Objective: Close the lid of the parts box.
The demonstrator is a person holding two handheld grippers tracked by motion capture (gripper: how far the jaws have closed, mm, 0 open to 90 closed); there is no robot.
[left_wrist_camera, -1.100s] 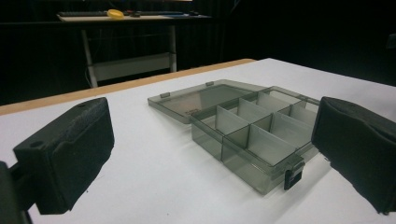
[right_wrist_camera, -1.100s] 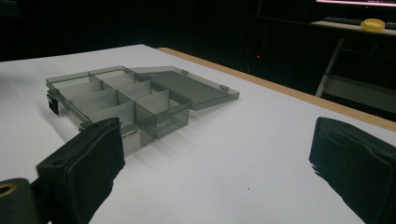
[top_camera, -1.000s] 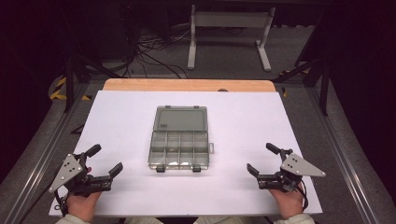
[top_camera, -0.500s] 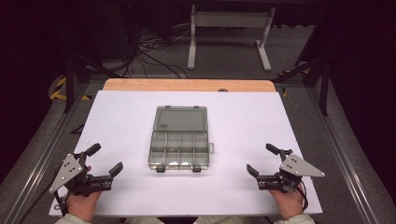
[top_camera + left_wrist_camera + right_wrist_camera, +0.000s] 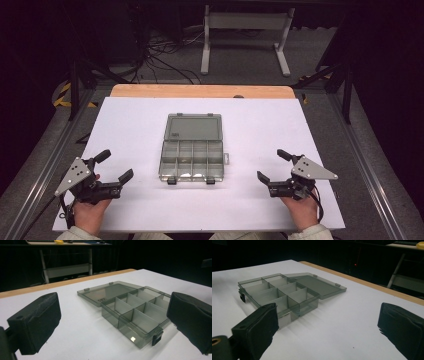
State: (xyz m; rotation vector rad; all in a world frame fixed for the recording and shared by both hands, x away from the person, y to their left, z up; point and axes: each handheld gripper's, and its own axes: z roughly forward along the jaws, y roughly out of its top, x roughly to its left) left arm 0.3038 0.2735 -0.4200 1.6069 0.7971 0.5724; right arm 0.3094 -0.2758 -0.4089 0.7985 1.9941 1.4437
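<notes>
A clear smoky compartment box [image 5: 192, 147] lies open at the middle of the white table [image 5: 130, 125], its lid [image 5: 194, 127] folded flat toward the far side and its divided tray toward me. Its long axis, lid to tray, runs away from me. My left gripper [image 5: 115, 168] sits near the table's front left, my right gripper [image 5: 270, 167] near the front right; the box lies between them, about equally far from each. Both have jaws spread wide and hold nothing. I judge either could reach inward to it. A wooden strip [image 5: 200, 91] edges the far side; beyond are cables on the floor [image 5: 165, 60] and a white table frame [image 5: 245, 35] in a dark room.
</notes>
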